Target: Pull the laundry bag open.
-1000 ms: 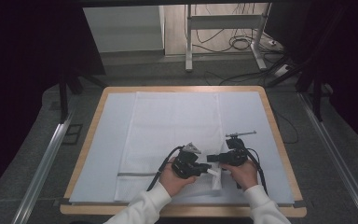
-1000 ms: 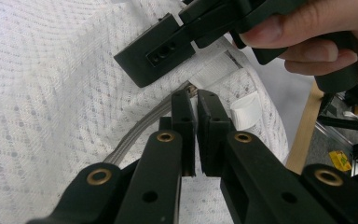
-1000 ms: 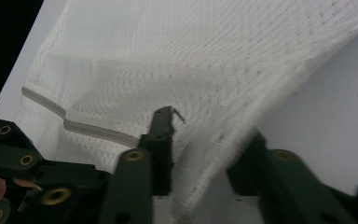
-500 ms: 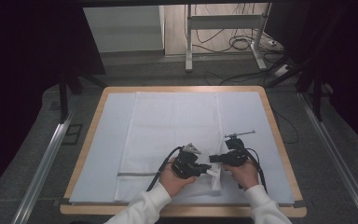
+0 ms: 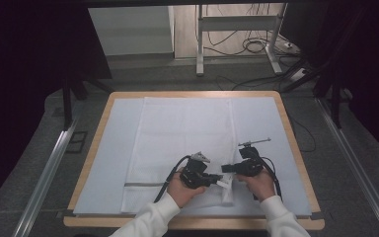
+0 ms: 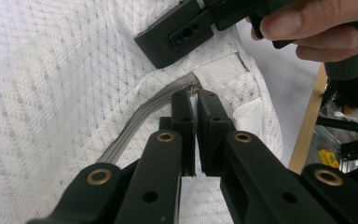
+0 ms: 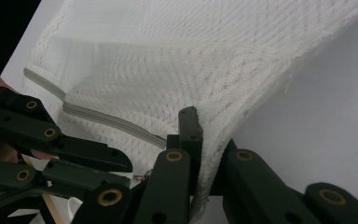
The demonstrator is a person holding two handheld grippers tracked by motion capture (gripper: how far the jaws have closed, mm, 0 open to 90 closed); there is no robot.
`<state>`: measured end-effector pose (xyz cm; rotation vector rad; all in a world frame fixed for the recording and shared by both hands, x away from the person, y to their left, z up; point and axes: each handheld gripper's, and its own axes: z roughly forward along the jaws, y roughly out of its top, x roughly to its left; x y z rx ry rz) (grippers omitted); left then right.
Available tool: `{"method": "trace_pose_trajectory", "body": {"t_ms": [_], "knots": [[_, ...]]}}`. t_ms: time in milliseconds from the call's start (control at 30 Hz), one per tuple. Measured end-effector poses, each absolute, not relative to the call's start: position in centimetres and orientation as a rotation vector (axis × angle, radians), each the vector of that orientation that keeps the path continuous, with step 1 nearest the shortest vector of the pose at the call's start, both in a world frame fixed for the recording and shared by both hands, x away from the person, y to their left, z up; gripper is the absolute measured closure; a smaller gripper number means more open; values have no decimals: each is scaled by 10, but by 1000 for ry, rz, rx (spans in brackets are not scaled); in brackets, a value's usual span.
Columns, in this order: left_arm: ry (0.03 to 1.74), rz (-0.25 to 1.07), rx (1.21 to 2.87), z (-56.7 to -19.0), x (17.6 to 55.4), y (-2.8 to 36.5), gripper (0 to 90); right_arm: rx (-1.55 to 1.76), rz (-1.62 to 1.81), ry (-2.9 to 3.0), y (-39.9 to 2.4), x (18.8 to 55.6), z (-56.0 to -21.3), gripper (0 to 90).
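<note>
Near the front edge of the surface (image 5: 296, 148), both grippers meet at the mesh laundry bag's (image 5: 182, 133) corner. Left gripper (image 6: 195, 95) is clamped on the zipper pull (image 6: 194, 88), probably to slide it. Right gripper (image 7: 196, 122) is clenched on the bag's edge, likely bracing it.

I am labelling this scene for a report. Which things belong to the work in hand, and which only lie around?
In the work:
- white mesh bag
- grey zipper, its pull pinched by the left gripper
- right gripper, shut on the bag's edge

Only around:
- pale blue mat
- wooden table
- floor cables
</note>
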<state>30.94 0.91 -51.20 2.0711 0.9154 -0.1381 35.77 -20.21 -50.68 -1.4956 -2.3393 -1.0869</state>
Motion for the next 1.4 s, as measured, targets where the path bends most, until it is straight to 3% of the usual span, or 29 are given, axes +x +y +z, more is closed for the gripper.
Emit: {"method": "trace_pose_trajectory", "body": {"t_ms": [1400], "knots": [[934,-153,2075,-520,311,15,874,-1435,-1086,-2362,-201,356,-507,885]]}}
